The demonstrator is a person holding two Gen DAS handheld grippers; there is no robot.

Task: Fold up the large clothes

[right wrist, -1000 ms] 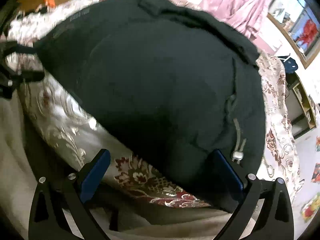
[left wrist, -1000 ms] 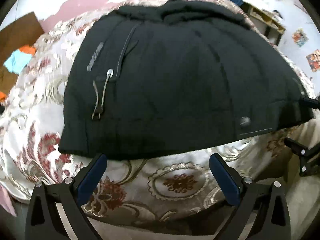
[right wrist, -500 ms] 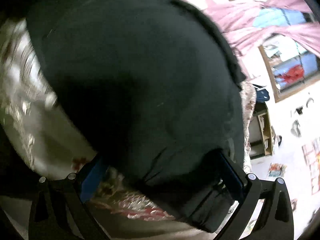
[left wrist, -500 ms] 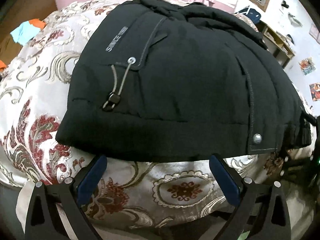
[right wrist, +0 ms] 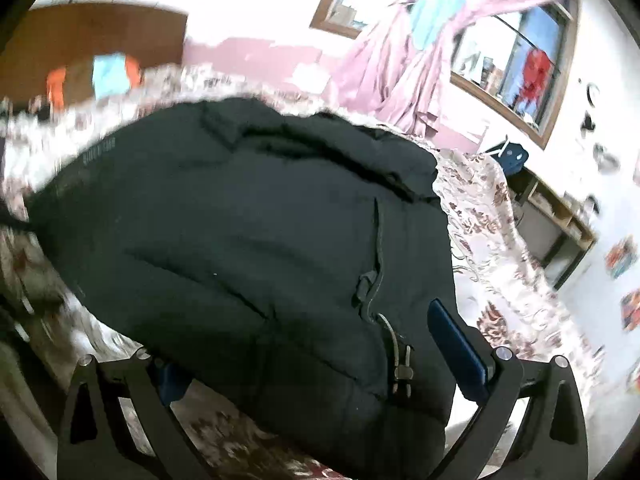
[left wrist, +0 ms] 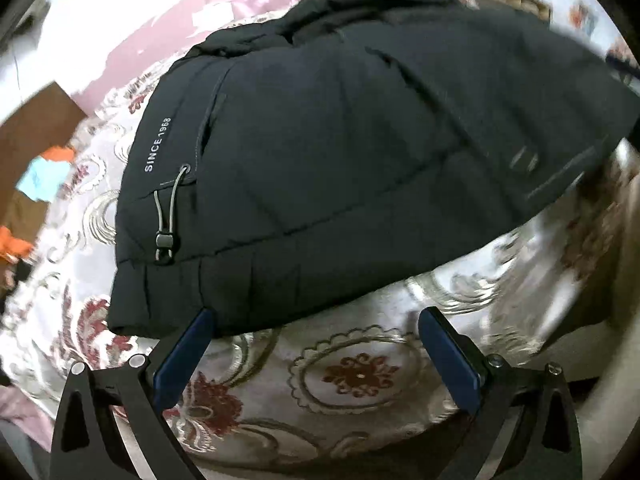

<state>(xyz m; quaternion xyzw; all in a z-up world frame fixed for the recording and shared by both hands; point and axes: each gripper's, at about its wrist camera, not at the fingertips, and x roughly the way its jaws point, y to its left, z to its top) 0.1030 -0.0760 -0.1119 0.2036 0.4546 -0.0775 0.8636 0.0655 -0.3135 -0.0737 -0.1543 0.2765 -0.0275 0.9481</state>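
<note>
Jacket [left wrist: 360, 152] fills mid-frame on the bedspread [left wrist: 352, 376], left hand-held gripper [left wrist: 316, 344] spread below it, right hand-held gripper [right wrist: 308, 344] spread around its hem.

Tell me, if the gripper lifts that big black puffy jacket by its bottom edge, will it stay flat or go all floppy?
Probably floppy: the black jacket is quilted and puffy, draping softly over the patterned bedspread. It is likely light for its bulk, since it looks padded. The left gripper sits open at its hem, so an edge pinch would likely lift only that part, the rest sagging.
</note>
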